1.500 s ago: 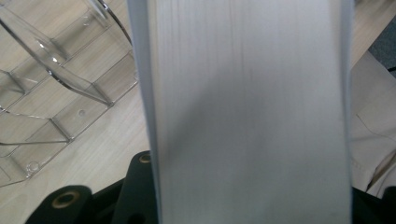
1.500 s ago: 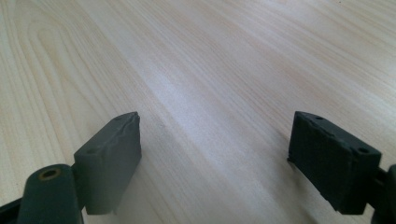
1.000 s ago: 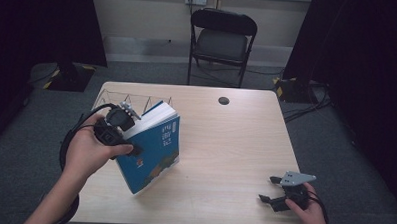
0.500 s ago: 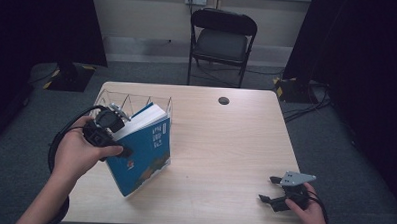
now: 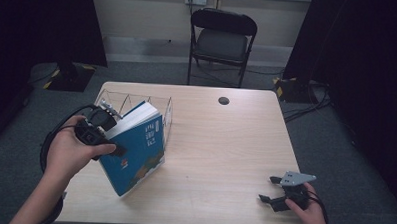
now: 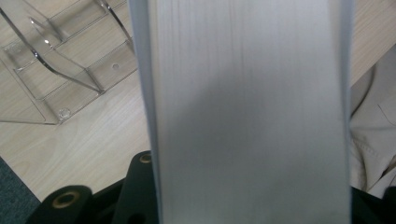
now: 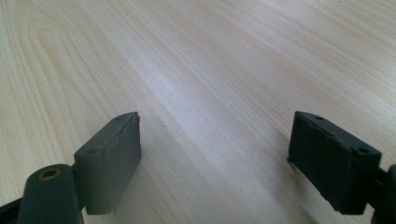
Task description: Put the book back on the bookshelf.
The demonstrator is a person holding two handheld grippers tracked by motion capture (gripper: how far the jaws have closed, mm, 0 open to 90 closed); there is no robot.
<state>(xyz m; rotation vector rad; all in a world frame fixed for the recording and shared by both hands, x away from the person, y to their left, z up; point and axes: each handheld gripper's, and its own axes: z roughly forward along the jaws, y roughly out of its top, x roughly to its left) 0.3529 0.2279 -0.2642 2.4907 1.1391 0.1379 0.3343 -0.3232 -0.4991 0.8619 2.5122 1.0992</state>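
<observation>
A thick blue-covered book stands tilted on the table's left side, its top leaning toward the clear wire-like file rack behind it. My left gripper is shut on the book's upper left edge. In the left gripper view the book's white page block rises between the jaws, with the clear rack on the table to the left. My right gripper rests low at the table's front right corner, open, with bare wood between its pads.
A small black round cap lies near the table's far edge. A black folding chair stands behind the table. A cable loops from the left gripper around the forearm. Pale cloth shows past the table edge.
My left gripper has carried the book leftward and back toward the rack, and the book now stands a little more upright. The right gripper has stayed put.
</observation>
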